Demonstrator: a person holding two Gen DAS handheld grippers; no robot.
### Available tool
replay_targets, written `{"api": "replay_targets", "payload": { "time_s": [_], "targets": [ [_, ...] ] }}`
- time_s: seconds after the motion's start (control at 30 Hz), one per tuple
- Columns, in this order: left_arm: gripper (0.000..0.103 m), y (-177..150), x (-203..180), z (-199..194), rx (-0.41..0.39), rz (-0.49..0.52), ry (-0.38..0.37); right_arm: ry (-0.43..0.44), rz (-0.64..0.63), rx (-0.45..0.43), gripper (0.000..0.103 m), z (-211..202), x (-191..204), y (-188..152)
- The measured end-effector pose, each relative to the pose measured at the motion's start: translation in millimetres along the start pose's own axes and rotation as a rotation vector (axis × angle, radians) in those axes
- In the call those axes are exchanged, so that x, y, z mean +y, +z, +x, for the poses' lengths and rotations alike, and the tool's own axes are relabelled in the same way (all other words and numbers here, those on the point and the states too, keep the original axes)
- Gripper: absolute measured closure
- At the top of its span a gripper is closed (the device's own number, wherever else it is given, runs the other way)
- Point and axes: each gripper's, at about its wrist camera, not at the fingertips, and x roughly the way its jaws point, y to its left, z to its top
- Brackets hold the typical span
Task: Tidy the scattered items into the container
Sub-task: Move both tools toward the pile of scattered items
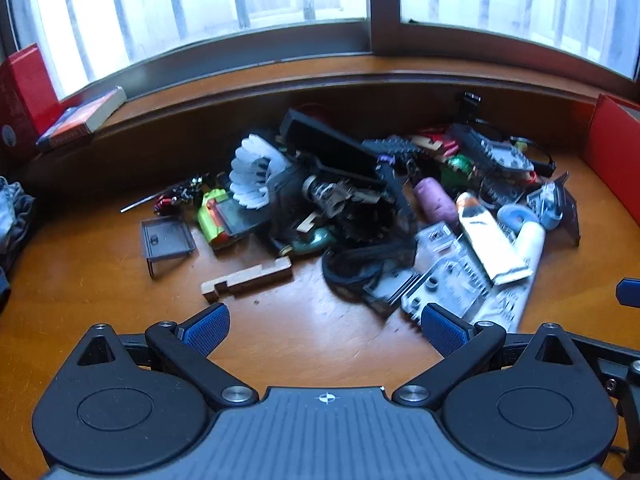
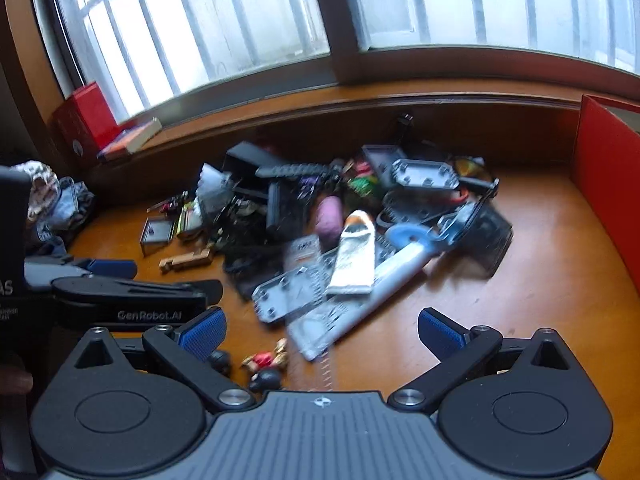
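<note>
A pile of scattered items lies on the wooden table [image 1: 304, 332]: a white shuttlecock [image 1: 256, 172], a wooden block [image 1: 248, 278], a purple spool [image 1: 434, 200], a white and orange tube [image 1: 490, 240], a grey plastic plate [image 1: 448, 284]. The red container [image 1: 612, 156] stands at the right edge and shows in the right wrist view [image 2: 604, 172] too. My left gripper [image 1: 325, 326] is open and empty, short of the pile. My right gripper [image 2: 322, 330] is open and empty over the pile's near edge, above a small red figure [image 2: 266, 360]. The tube [image 2: 356, 252] and plate [image 2: 288, 292] lie ahead of it.
A window sill runs behind the pile, with a book [image 1: 84, 118] and a red box [image 1: 24, 92] at the left. Crumpled cloth [image 2: 52, 204] lies at the table's left edge. The left gripper's body [image 2: 132, 300] shows left in the right wrist view.
</note>
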Motion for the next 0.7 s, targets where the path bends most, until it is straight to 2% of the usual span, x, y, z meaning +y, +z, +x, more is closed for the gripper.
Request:
{"api": "replay_targets", "payload": {
  "time_s": [0.17, 0.23, 0.33, 0.43, 0.7],
  "targets": [
    [0.000, 0, 26, 3, -0.005, -0.020, 0.003, 0.016, 0.002, -0.030, 0.000, -1, 14, -3],
    [0.000, -3, 23, 6, -0.006, 0.007, 0.037, 0.034, -0.005, -0.039, 0.000, -5, 24, -11],
    [0.000, -1, 32, 9, 0.007, 0.012, 0.032, 0.042, 0.008, 0.001, 0.000, 5, 32, -5],
    [0.000, 4, 39, 16, 0.020, 0.019, 0.016, 0.010, -0.003, 0.011, 0.000, 7, 43, 3],
    [0.000, 10, 48, 31, 0.034, -0.010, -0.016, -0.018, 0.009, 0.072, 0.000, 26, 41, 7]
  ]
}}
